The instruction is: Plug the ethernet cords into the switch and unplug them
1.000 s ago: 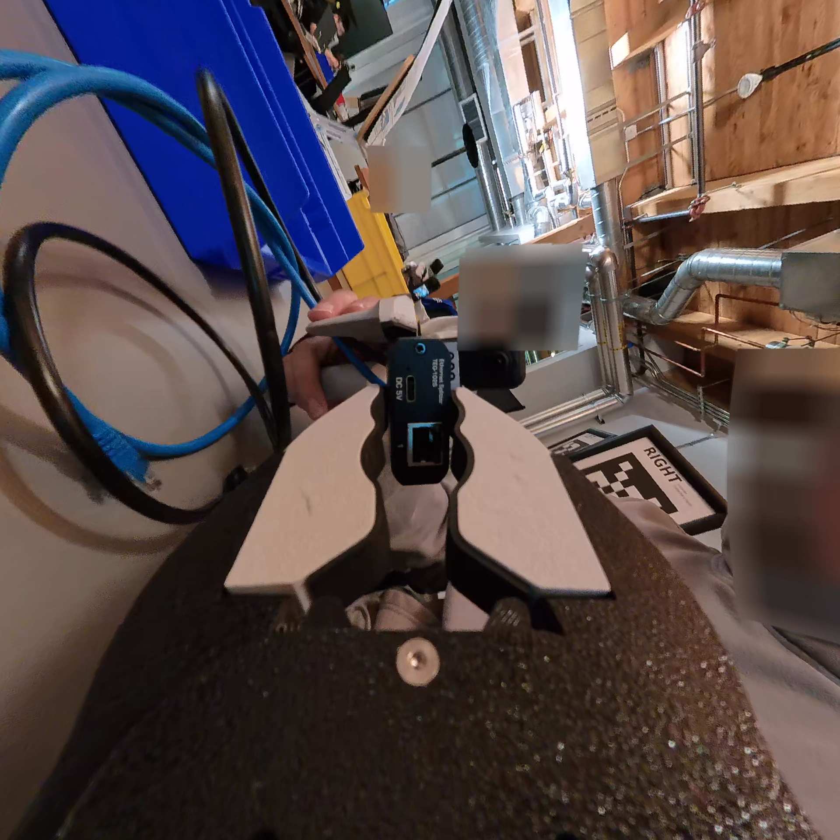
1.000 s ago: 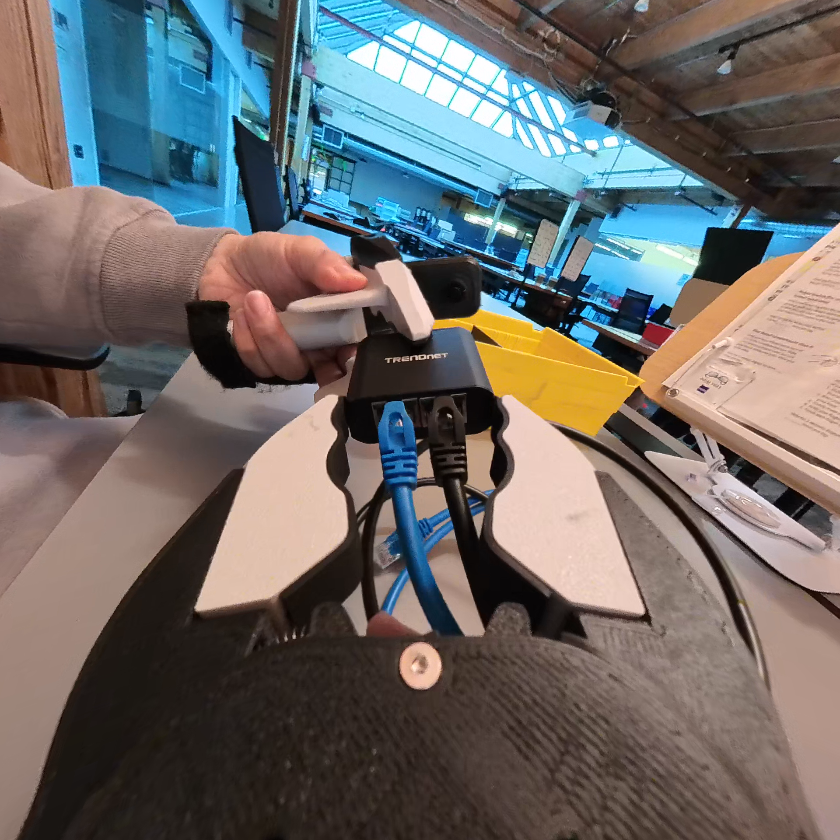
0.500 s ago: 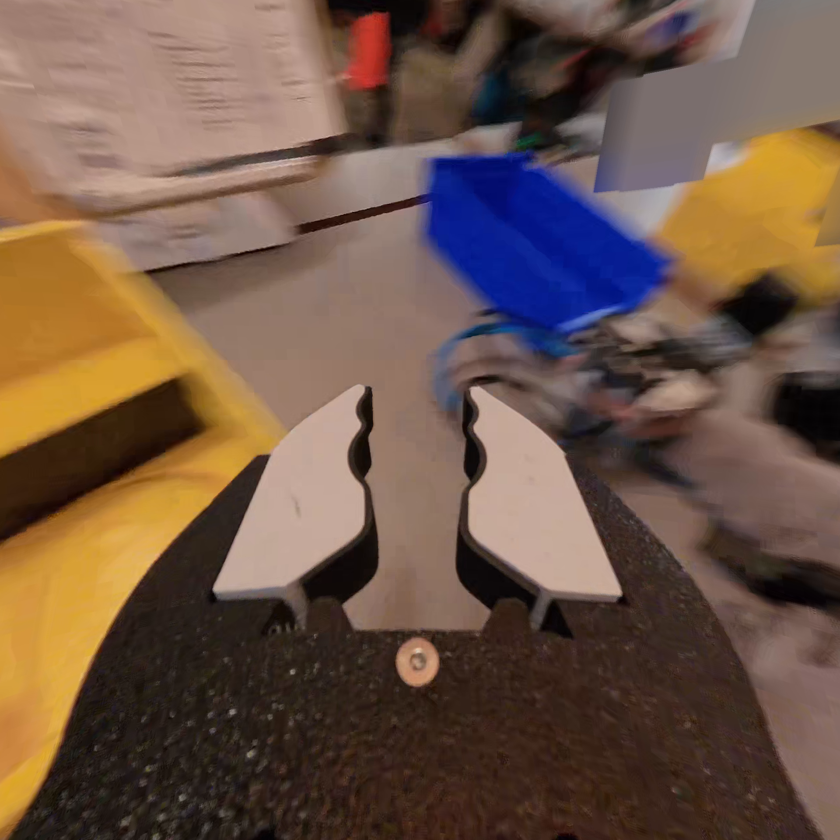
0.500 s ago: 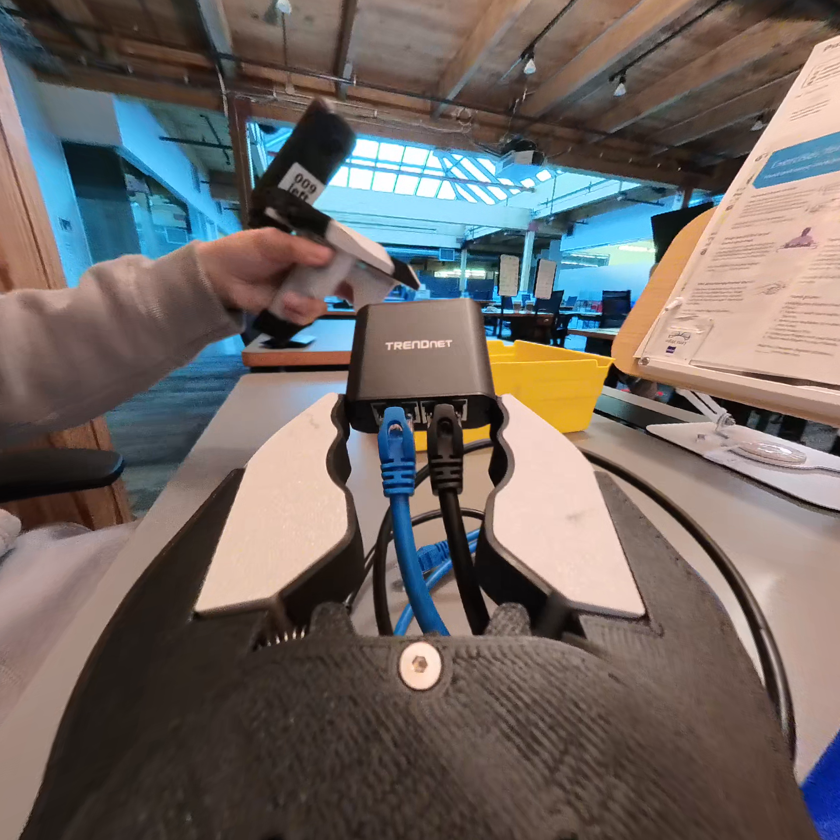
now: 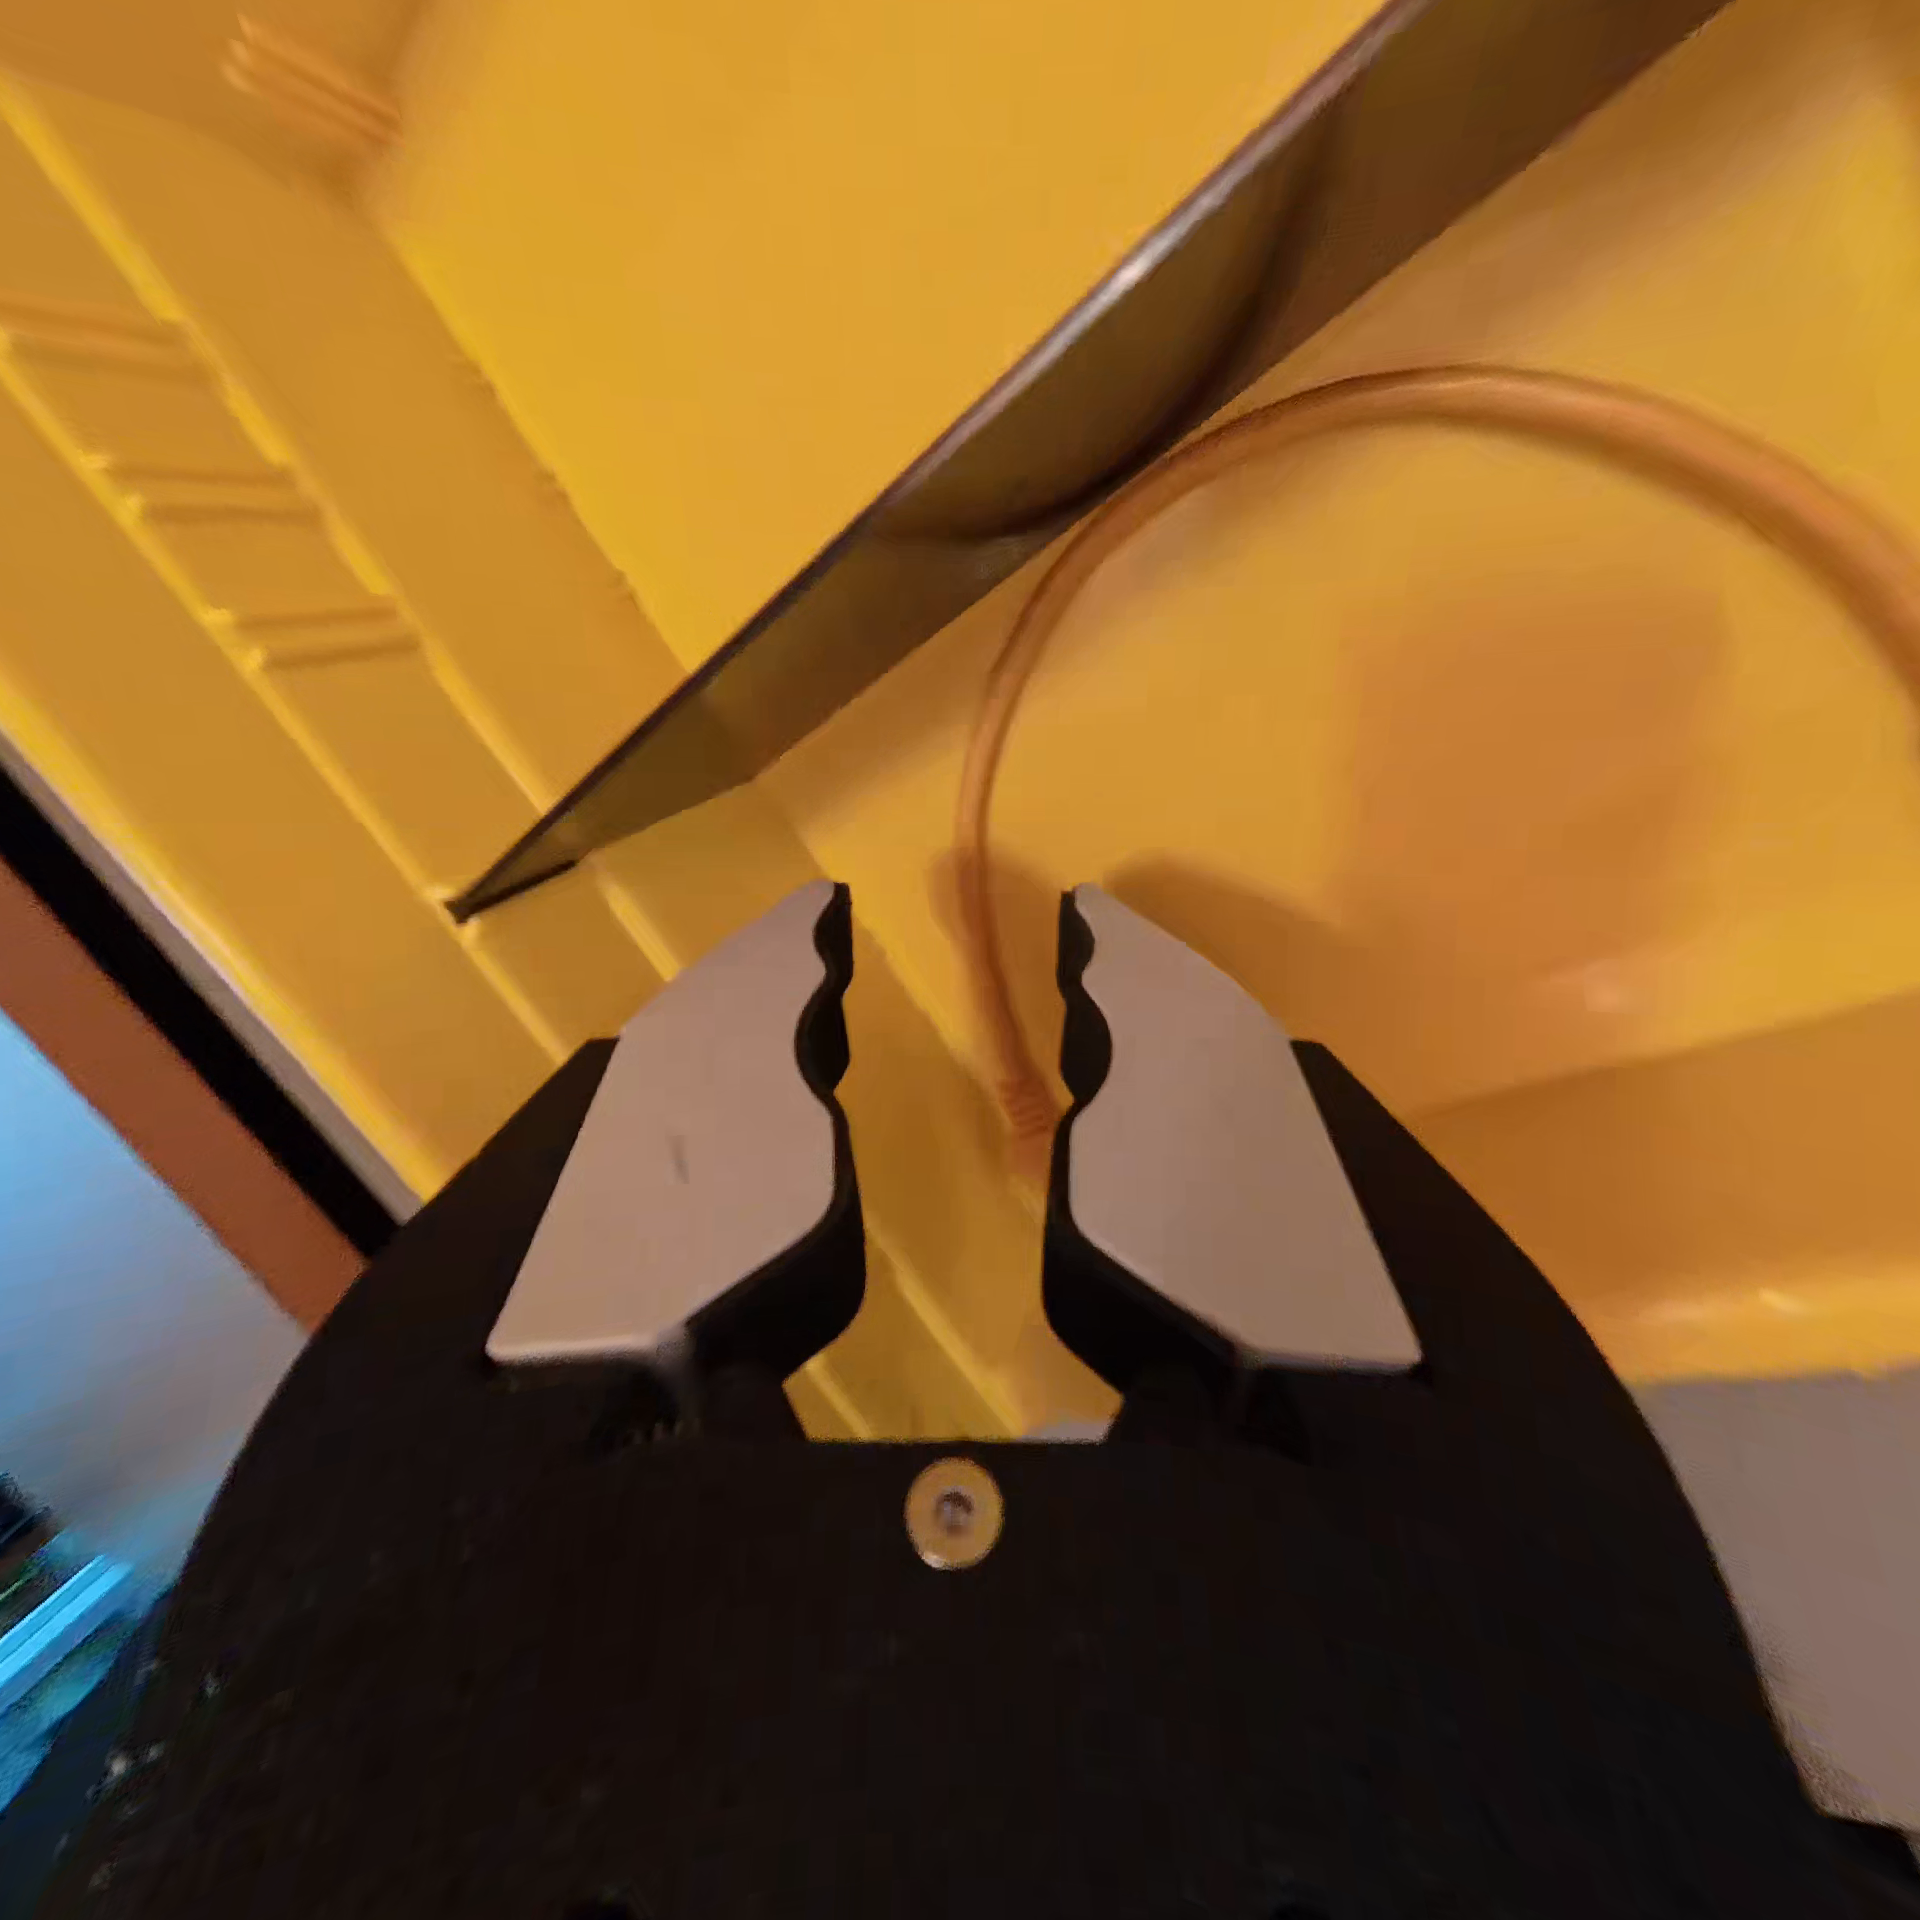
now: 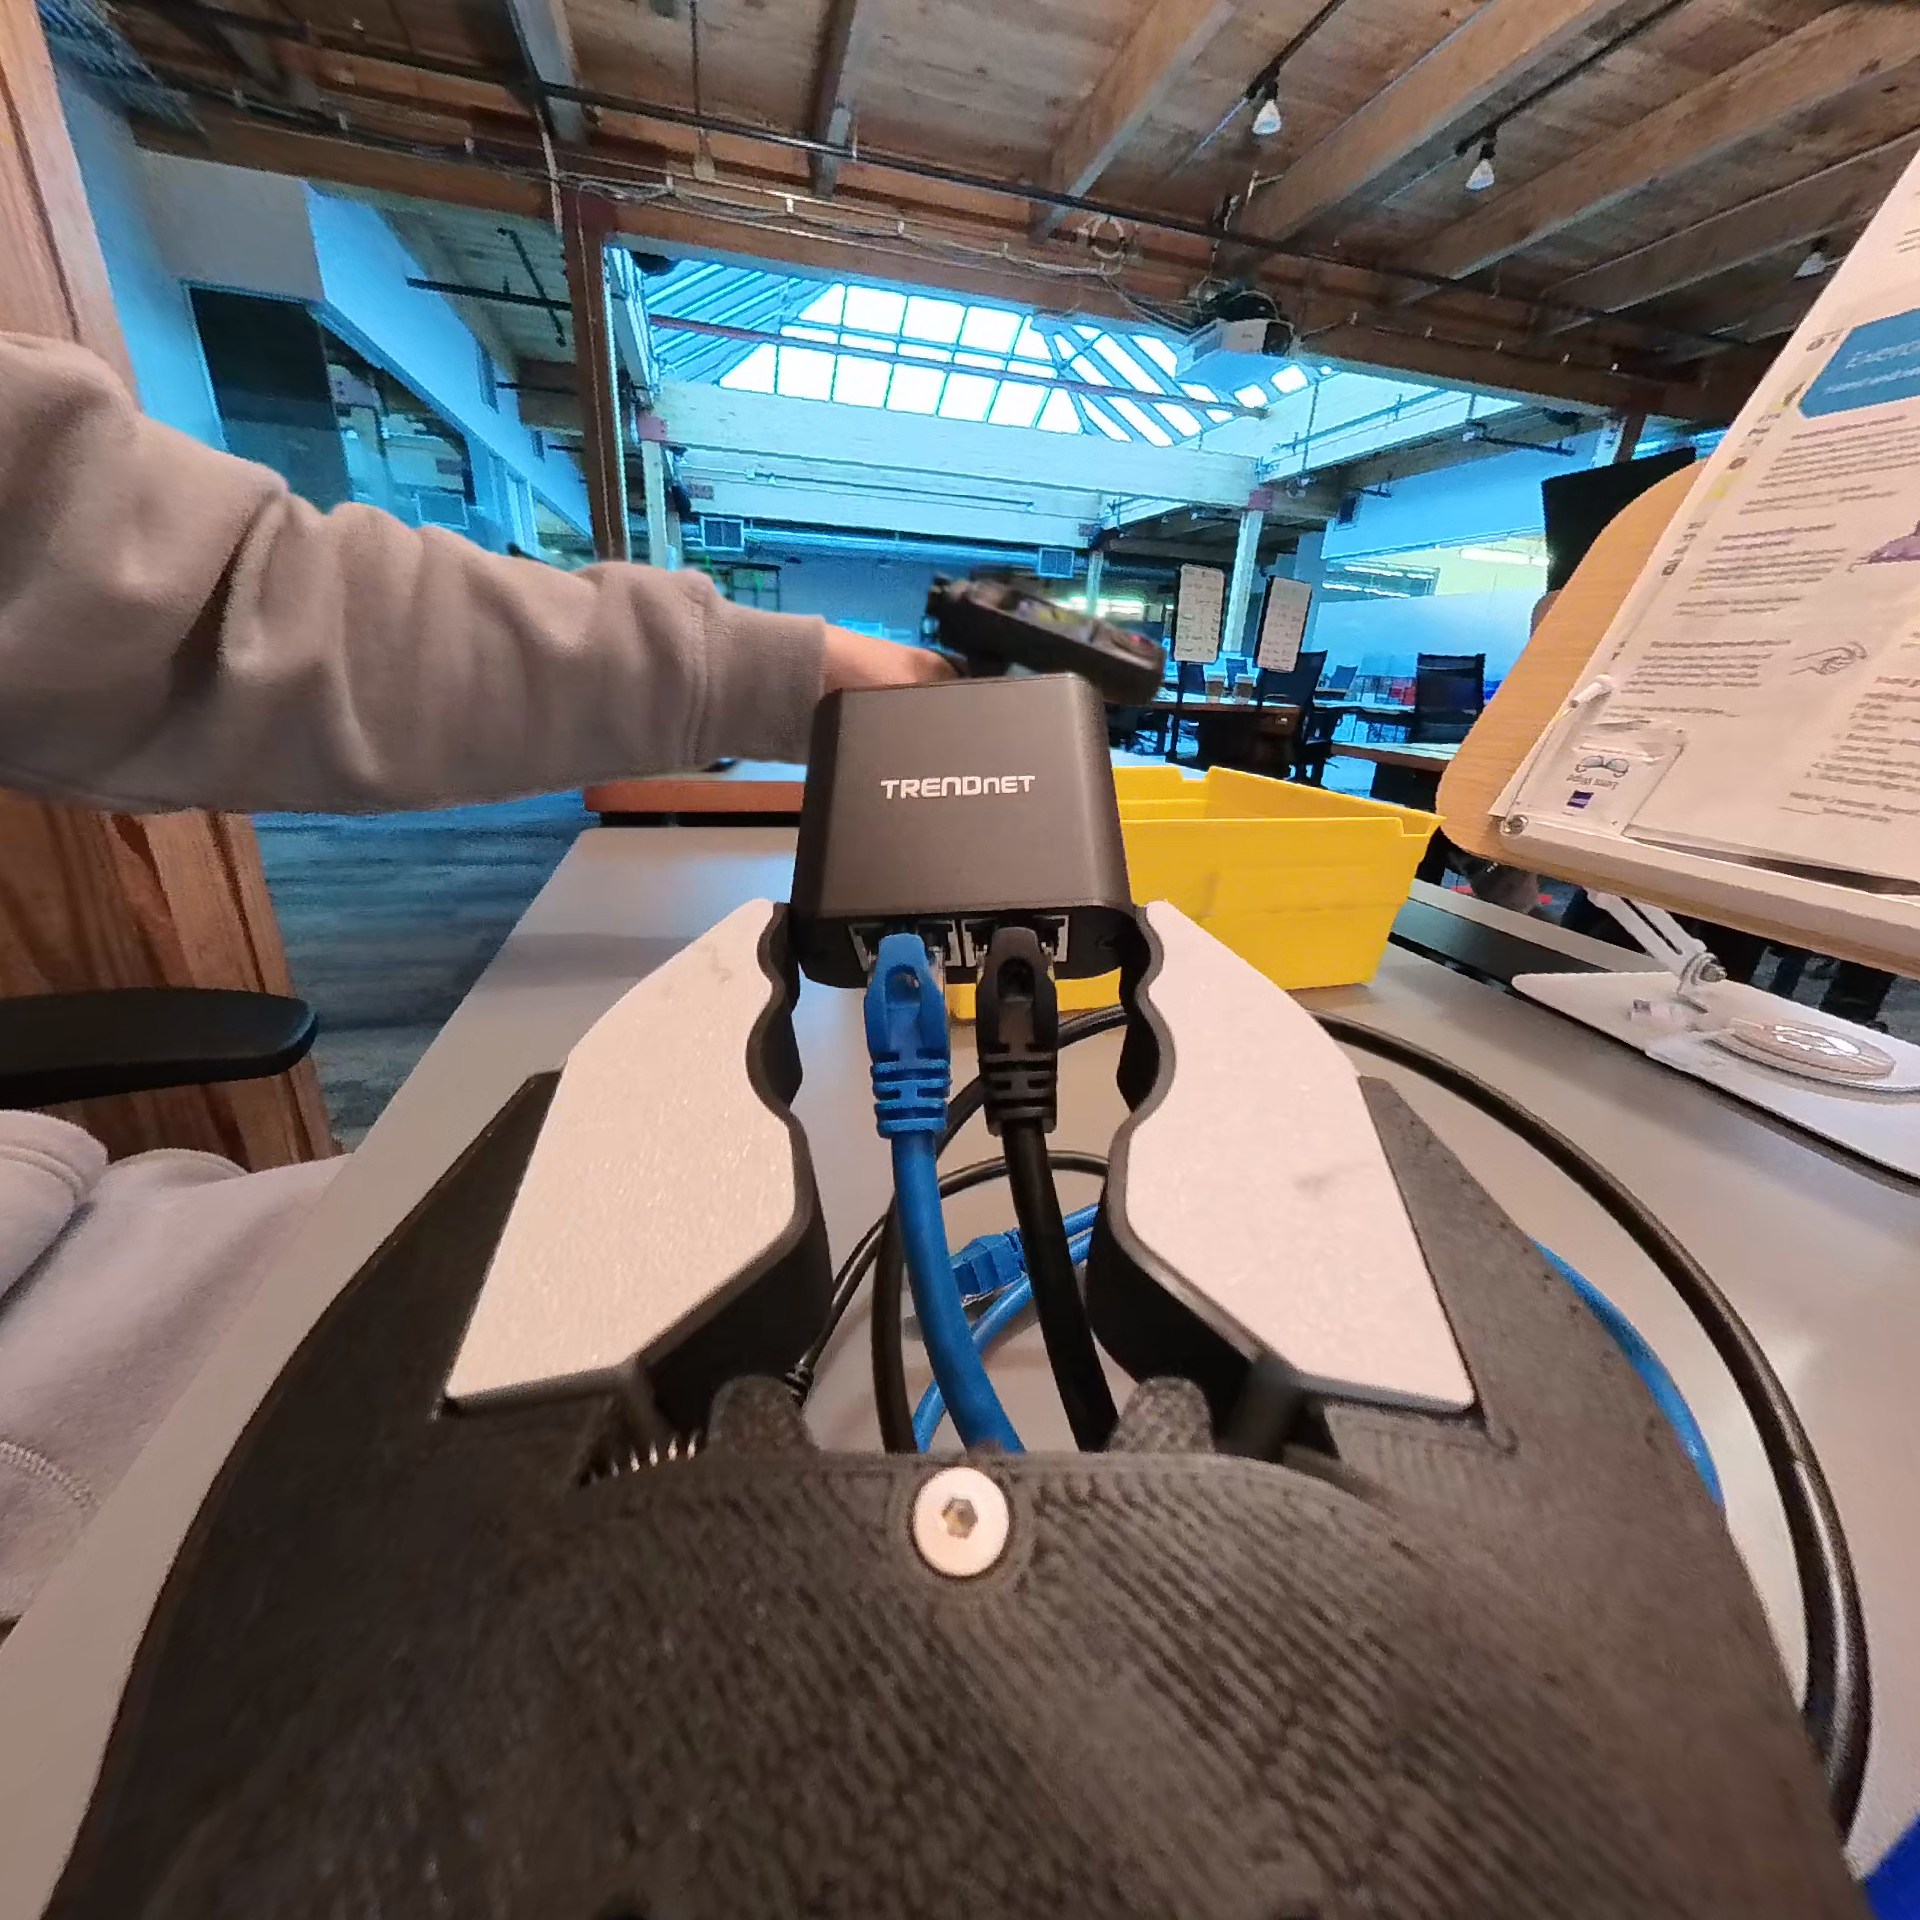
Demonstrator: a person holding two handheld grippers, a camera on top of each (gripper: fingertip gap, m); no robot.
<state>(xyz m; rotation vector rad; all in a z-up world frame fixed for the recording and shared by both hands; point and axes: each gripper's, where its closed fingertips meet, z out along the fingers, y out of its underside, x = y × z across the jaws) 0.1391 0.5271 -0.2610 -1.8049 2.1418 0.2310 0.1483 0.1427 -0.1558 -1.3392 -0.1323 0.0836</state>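
We found white lettering on the top face of the black switch (image 6: 961,800), and printed pages on a document stand (image 6: 1756,665) at the table's right edge. We leave all wording uncopied. The left wrist view bore no writing.

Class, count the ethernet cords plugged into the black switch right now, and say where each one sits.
2. The blue cord sits in a left-hand port of the switch; the black cord sits in a port just right of it. The switch's far side is hidden.
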